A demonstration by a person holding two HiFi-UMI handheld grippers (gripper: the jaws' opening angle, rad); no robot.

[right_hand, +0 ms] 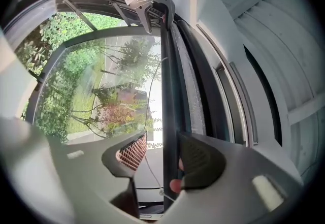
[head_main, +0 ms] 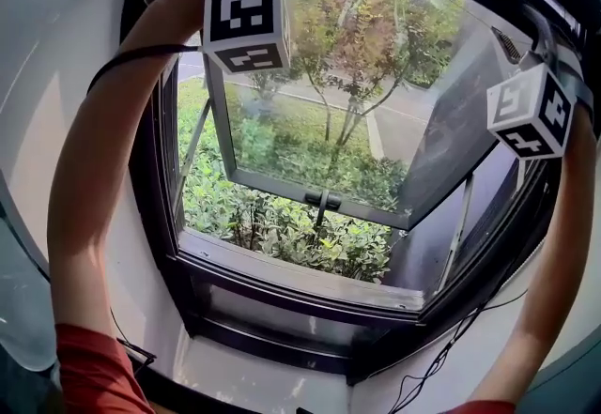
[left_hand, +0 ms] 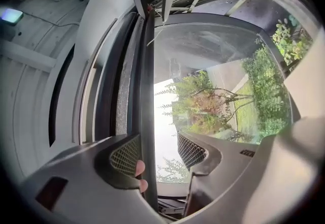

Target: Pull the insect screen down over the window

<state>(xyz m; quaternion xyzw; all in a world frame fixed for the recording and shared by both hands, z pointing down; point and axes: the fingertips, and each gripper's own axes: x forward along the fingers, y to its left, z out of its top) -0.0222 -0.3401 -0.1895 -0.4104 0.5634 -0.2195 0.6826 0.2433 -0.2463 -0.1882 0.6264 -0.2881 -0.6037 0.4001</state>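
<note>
The insect screen's dark pull bar (left_hand: 147, 91) runs along the top of the window frame, and both my arms reach up to it. In the left gripper view my left gripper (left_hand: 158, 149) is open around the bar, which lies against the left pad with a wide gap to the right pad. In the right gripper view my right gripper (right_hand: 163, 154) is open around the same bar (right_hand: 170, 91), which sits close to the right pad. In the head view only the marker cubes (head_main: 246, 20) (head_main: 531, 110) show; the jaws are hidden. No screen mesh covers the opening.
The glass sash (head_main: 319, 121) is swung outward on its stays, with a black handle (head_main: 322, 201) on its lower rail. Shrubs and trees lie outside. The sill (head_main: 310, 276) is below, and a thin cable (head_main: 441, 356) hangs at lower right.
</note>
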